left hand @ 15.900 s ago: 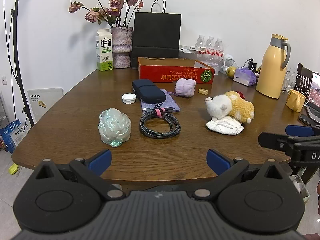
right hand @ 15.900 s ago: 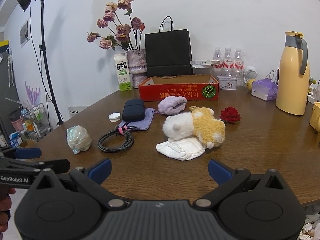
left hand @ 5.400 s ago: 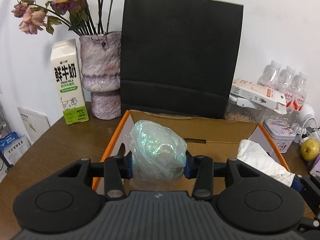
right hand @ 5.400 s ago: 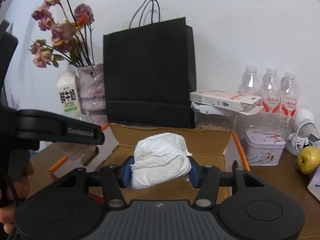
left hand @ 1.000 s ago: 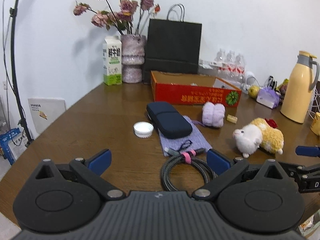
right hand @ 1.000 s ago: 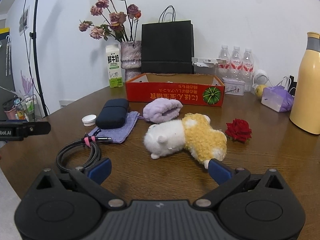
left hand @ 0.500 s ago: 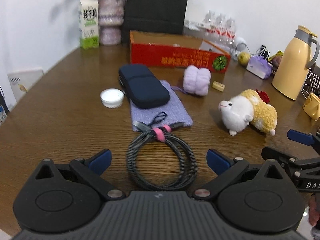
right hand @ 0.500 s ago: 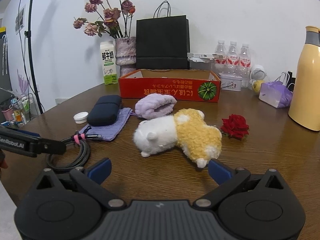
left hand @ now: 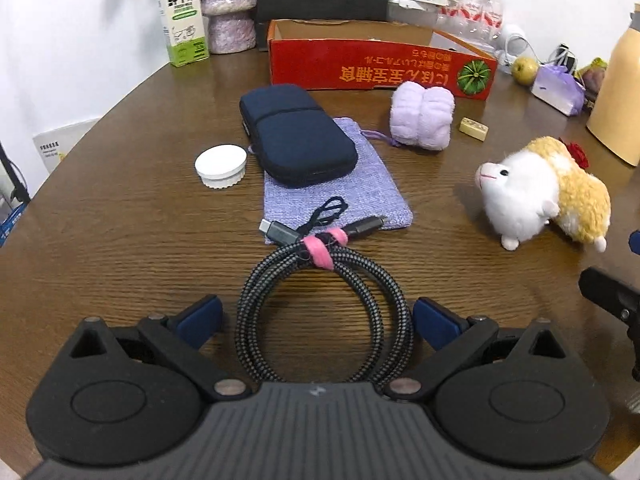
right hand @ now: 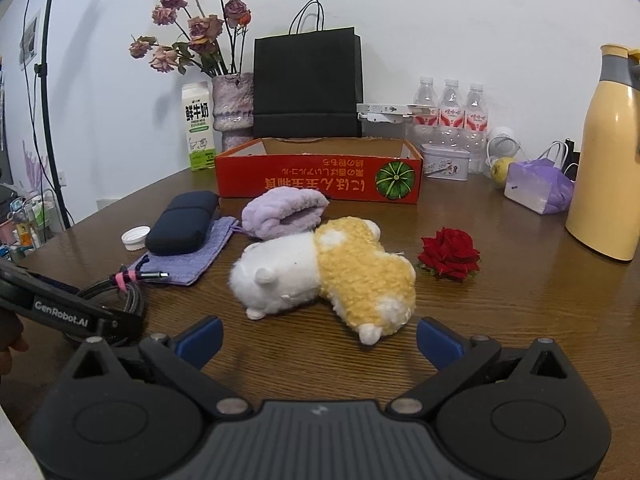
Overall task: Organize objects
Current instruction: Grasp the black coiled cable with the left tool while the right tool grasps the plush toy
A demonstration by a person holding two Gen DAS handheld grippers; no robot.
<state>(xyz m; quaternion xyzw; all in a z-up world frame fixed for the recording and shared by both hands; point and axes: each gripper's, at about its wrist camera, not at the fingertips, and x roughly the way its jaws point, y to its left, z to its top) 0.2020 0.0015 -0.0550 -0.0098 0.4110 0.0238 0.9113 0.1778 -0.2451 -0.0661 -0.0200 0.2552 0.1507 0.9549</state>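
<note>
My left gripper is open, its blue pads on either side of the near end of a coiled black braided cable with a pink tie, which lies on the table. My right gripper is open and empty, just in front of a white and yellow plush toy lying on its side. The red cardboard box stands at the back. A navy case rests on a purple pouch. A purple rolled cloth, a white cap and a red rose lie nearby.
At the back stand a milk carton, a vase of dried flowers, a black paper bag and water bottles. A yellow thermos, a purple bag and a small yellow block are on the right.
My left gripper has come forward and down so its open pads now flank the cable coil. My right gripper has moved closer to the plush toy.
</note>
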